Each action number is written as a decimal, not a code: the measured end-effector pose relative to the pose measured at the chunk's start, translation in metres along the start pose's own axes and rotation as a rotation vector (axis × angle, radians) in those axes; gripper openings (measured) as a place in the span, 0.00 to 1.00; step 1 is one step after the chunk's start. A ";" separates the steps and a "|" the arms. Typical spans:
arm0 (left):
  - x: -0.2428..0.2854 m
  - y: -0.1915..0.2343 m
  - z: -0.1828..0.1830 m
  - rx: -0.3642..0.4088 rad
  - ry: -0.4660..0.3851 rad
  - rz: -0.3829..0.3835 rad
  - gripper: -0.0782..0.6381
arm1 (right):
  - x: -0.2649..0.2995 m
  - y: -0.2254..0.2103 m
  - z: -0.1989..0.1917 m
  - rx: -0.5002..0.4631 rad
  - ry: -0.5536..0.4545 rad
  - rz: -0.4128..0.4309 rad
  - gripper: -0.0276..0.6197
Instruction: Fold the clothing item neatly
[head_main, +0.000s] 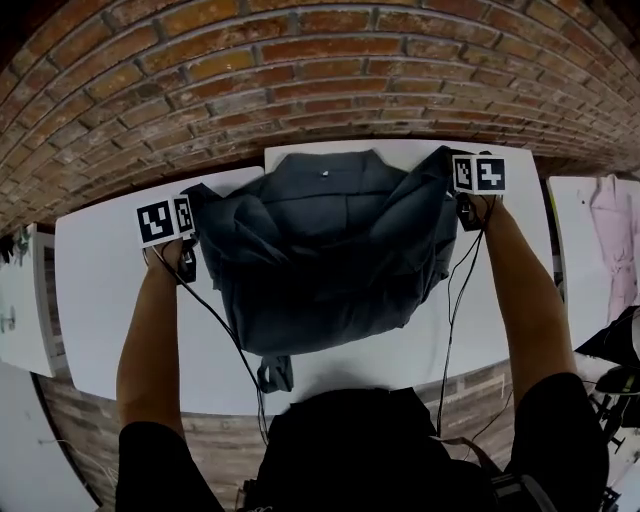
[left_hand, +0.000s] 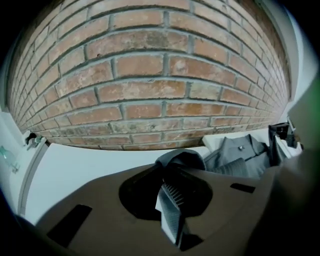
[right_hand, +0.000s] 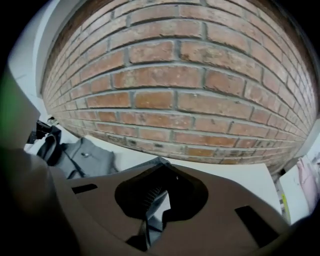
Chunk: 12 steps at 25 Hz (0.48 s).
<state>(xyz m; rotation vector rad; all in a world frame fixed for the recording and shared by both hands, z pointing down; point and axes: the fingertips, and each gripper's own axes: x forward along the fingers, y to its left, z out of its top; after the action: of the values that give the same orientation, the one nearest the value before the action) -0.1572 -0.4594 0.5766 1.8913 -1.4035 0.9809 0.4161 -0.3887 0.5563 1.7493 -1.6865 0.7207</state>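
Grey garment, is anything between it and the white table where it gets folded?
Nothing visible does. The left gripper and right gripper are each shut on fabric of the grey garment, and the white table around it shows no other object.

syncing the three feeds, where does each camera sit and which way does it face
Head view: on the person's head, looking steeply down at the shirt on the white table; both arms, left tool and right tool show.
Left gripper view: on the left tool, facing the brick wall across the table; its jaws pinch shirt cloth.
Right gripper view: on the right tool, facing that wall; jaws pinch cloth.
Shared: both gripper views show wall, table and shirt.
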 end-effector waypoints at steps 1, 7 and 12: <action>0.004 0.010 -0.005 -0.003 0.011 0.021 0.12 | 0.002 -0.016 -0.007 0.004 0.013 -0.049 0.06; 0.010 0.014 -0.017 0.047 -0.002 -0.103 0.27 | -0.004 -0.019 -0.034 0.092 -0.006 0.083 0.27; -0.025 0.006 -0.025 0.104 -0.067 -0.195 0.49 | -0.073 0.031 -0.038 0.085 -0.127 0.242 0.39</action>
<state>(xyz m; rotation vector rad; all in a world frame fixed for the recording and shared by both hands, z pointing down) -0.1724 -0.4277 0.5700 2.1106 -1.1973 0.9181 0.3826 -0.3126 0.5297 1.6964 -2.0053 0.8119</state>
